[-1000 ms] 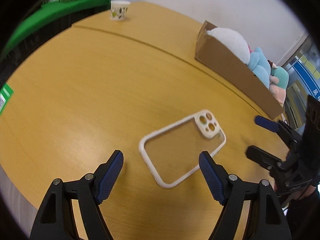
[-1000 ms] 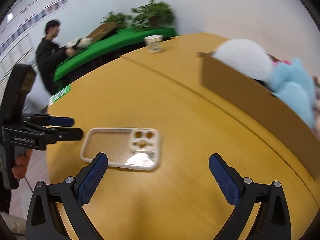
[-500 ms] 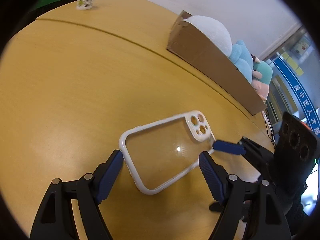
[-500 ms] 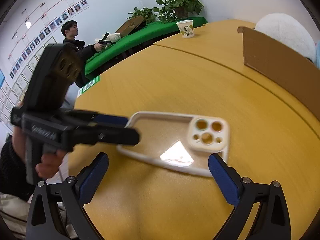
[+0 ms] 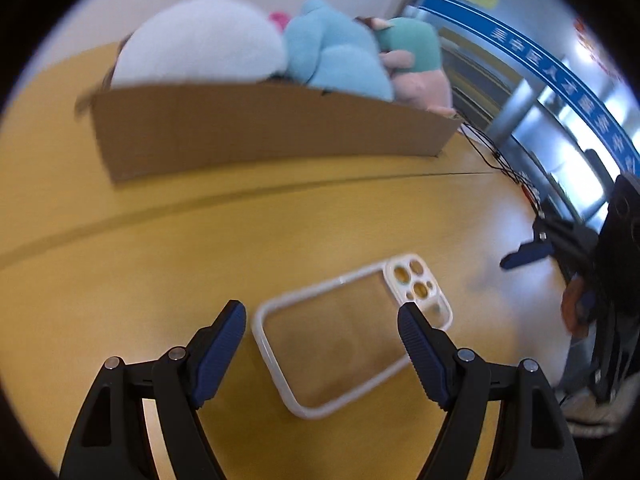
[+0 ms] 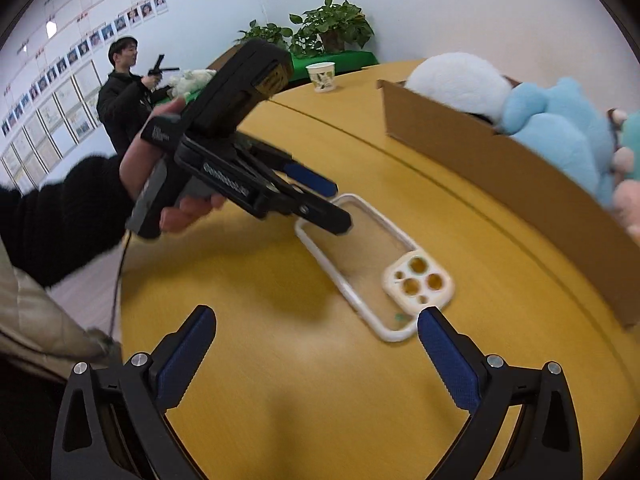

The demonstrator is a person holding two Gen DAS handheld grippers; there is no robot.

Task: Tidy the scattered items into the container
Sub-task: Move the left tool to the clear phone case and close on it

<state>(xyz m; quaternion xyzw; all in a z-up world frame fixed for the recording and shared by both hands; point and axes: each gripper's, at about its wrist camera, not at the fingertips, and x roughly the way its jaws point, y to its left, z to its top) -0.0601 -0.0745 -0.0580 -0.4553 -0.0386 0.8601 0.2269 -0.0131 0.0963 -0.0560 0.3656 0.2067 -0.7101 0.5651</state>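
Observation:
A clear phone case (image 5: 352, 332) with a white rim lies flat on the yellow table; it also shows in the right wrist view (image 6: 372, 264). My left gripper (image 5: 322, 320) is open, low over the case, its fingers either side of it. In the right wrist view the left gripper (image 6: 332, 204) hovers over the case's far end. My right gripper (image 6: 316, 328) is open and empty, just short of the case's camera end. The cardboard box (image 5: 264, 128) stands behind, also in the right wrist view (image 6: 520, 184), filled with plush toys (image 5: 332, 48).
A paper cup (image 6: 322, 76) stands at the table's far side near potted plants (image 6: 332, 28). A person (image 6: 120, 92) in black stands by the wall. Black cables (image 5: 500, 156) run along the table's right edge. The table edge (image 6: 124, 280) is near on the left.
My left gripper has swung right and lowered over the case, so the box now fills its view. My right gripper has drawn back and turned; the case now lies lengthwise ahead of it.

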